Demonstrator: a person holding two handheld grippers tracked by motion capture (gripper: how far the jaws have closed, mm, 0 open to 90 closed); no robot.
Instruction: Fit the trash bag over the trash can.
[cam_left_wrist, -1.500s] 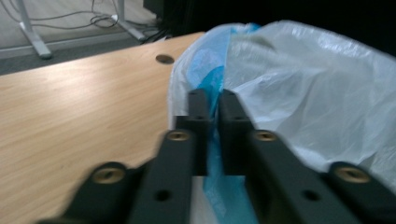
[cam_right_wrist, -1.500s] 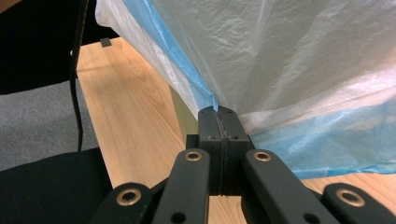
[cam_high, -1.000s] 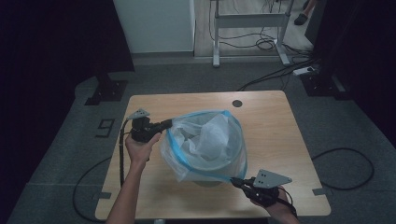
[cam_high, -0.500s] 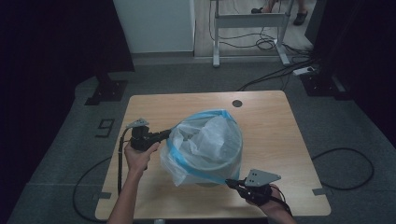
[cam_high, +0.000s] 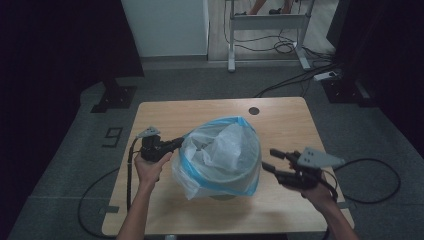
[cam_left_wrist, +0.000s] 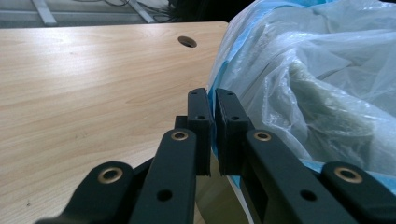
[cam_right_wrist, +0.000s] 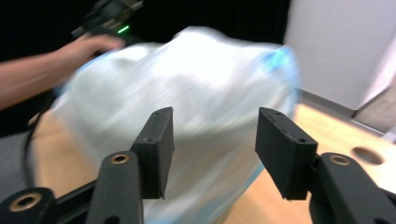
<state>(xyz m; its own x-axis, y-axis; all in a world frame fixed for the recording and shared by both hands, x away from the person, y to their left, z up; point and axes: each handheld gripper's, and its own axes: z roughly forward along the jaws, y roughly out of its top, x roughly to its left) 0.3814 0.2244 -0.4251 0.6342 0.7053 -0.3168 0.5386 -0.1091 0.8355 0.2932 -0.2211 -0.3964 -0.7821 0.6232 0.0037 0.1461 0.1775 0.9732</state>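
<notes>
A clear plastic bag with a blue rim (cam_high: 220, 155) sits draped over a bin in the middle of the wooden table (cam_high: 280, 112). The left gripper (cam_high: 181, 143), held at the bag's left side, has its jaws pressed together on the bag's blue edge. The right gripper (cam_high: 272, 160) hovers just off the bag's right side; its jaws have just been opening and stand spread with nothing between them.

Right hand-held gripper (cam_high: 274, 160) released the bag (cam_high: 220, 155) (jaws just opened)
</notes>
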